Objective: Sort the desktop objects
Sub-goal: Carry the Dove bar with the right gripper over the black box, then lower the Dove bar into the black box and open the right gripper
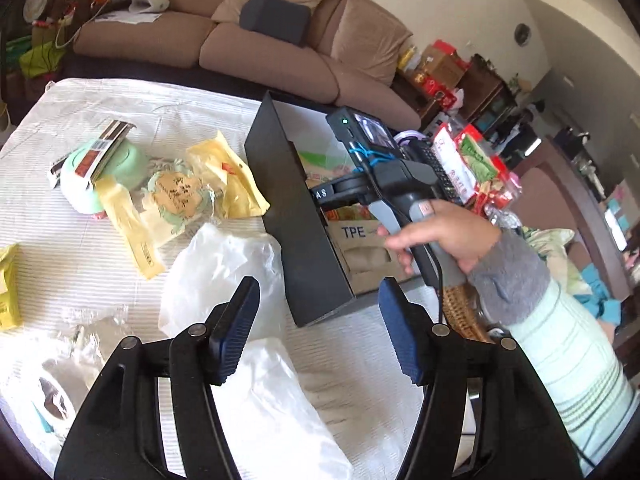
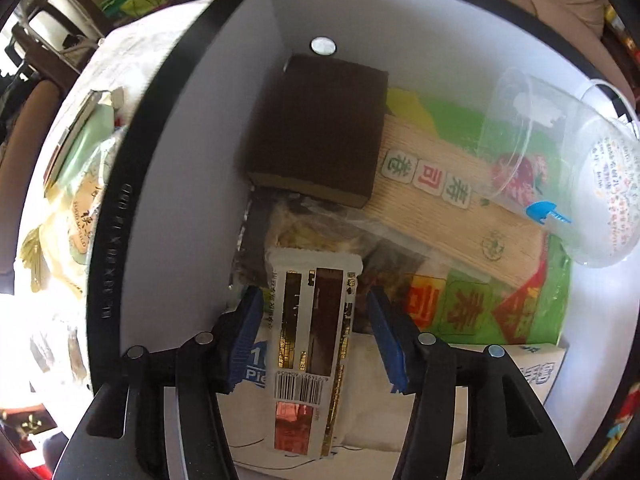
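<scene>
Blue-padded fingers (image 2: 385, 334) of the right gripper (image 2: 316, 330) are standing apart inside the black box (image 2: 120, 208), pointing down; a white barcoded packet (image 2: 310, 344) is lying between them, neither pad pressing it. Ahead of the tips a brown box (image 2: 320, 132) is sitting. Left gripper (image 1: 320, 328) is hanging with fingers apart and empty, above white plastic bags (image 1: 224, 264) on the table; black box just right of its tips.

Table count: 1 black box (image 1: 304, 240), 1 mint-green bowl (image 1: 120, 172), 3 yellow packets (image 1: 228, 176), 2 white plastic bags (image 1: 224, 264). In box: 1 brown block (image 2: 320, 128), 1 clear plastic cup (image 2: 568, 168).
</scene>
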Available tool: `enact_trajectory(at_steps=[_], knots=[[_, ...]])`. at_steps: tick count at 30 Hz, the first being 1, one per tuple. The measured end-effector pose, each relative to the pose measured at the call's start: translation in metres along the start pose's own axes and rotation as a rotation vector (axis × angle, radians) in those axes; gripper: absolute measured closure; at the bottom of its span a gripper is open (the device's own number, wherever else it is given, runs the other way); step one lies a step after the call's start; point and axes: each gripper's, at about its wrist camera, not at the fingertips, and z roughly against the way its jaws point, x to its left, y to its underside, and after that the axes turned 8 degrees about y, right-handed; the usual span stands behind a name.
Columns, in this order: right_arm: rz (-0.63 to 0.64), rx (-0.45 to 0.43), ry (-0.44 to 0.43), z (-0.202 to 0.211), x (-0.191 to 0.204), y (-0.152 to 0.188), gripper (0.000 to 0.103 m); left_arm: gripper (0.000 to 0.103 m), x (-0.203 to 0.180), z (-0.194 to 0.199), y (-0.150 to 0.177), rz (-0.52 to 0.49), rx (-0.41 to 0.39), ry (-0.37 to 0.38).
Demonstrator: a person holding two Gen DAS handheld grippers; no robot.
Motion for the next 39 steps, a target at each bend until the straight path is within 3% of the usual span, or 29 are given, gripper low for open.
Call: enact_trajectory(at_steps=[1,2,3,6,8,11,13,19,22,29,33,39], knots=[[-0.004,0.007,0.01,-0.002,-0.001,0.0,0.049,0.043,0.002,0.002,0.003,-0.007,-0.006,0.002],[-0.002,0.003,0.004,-0.003,-0.001,0.001,0.061,0.043,0.003,0.003,0.006,-0.014,-0.017,0.012],[0.0,-0.003,-0.009,-0.002,-0.001,0.001,0.062,0.043,0.006,0.004,0.009,-0.012,-0.028,0.03],[0.015,-0.049,-0.025,0.01,-0.002,0.007,0.062,0.042,0.021,0.001,0.016,0.005,-0.044,0.072],[0.005,-0.073,-0.036,0.021,-0.007,0.013,0.062,0.042,0.028,-0.005,0.02,0.009,0.012,0.054],[-0.004,-0.089,-0.067,0.038,-0.019,0.022,0.062,0.042,0.032,-0.001,0.025,0.002,0.013,0.045],[-0.03,-0.112,-0.08,0.05,-0.03,0.031,0.062,0.042,0.035,0.002,0.025,0.029,-0.001,0.093],[-0.244,-0.236,-0.264,0.086,-0.068,0.056,0.062,0.042,0.028,0.011,0.026,0.015,-0.026,0.115],[-0.295,-0.275,-0.314,0.099,-0.066,0.054,0.063,0.042,0.026,0.013,0.025,0.014,-0.034,0.118],[-0.257,-0.205,-0.27,0.11,-0.059,0.07,0.063,0.042,0.026,0.014,0.024,0.009,-0.039,0.116],[-0.125,-0.186,-0.23,0.114,-0.049,0.075,0.063,0.042,0.026,0.012,0.024,0.011,-0.034,0.117],[0.112,-0.168,-0.098,0.112,-0.022,0.084,0.063,0.042,0.024,0.012,0.024,0.002,-0.035,0.117]])
